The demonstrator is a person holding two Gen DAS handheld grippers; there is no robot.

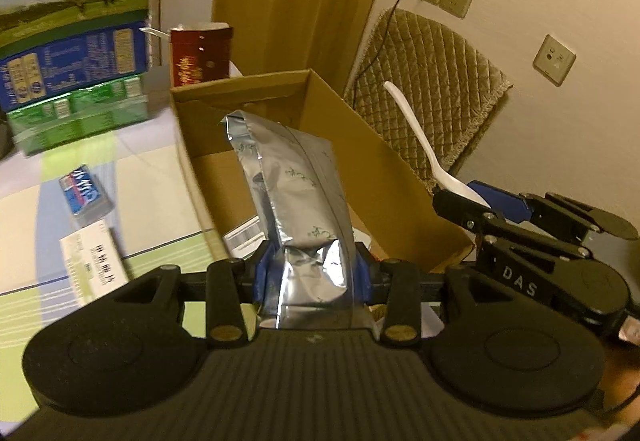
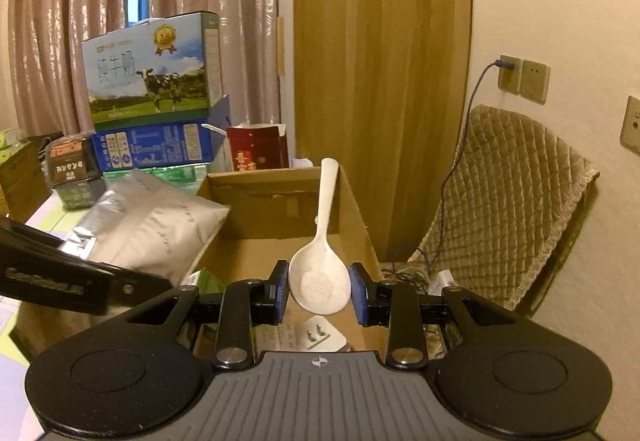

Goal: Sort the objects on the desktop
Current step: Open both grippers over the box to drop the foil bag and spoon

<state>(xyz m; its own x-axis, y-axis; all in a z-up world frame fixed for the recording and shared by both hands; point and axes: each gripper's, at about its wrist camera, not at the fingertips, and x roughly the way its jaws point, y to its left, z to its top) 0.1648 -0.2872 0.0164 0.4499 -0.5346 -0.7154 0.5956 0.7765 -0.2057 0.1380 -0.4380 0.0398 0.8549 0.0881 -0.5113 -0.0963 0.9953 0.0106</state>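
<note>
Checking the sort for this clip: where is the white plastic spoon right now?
The white plastic spoon is held by its bowl in the right gripper, handle pointing up, above the open brown cardboard box, right of the silver foil pouch.

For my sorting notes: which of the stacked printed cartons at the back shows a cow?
The top carton shows the cow; the blue carton beneath has only text panels, and the green carton lies lowest.

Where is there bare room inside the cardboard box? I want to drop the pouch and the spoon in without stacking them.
The cardboard box floor looks bare at the far end, below the back wall. The near end is crowded: a white blister pack and a green packet lie there. On the table, bare tablecloth lies between the box and a small blue box.
</note>
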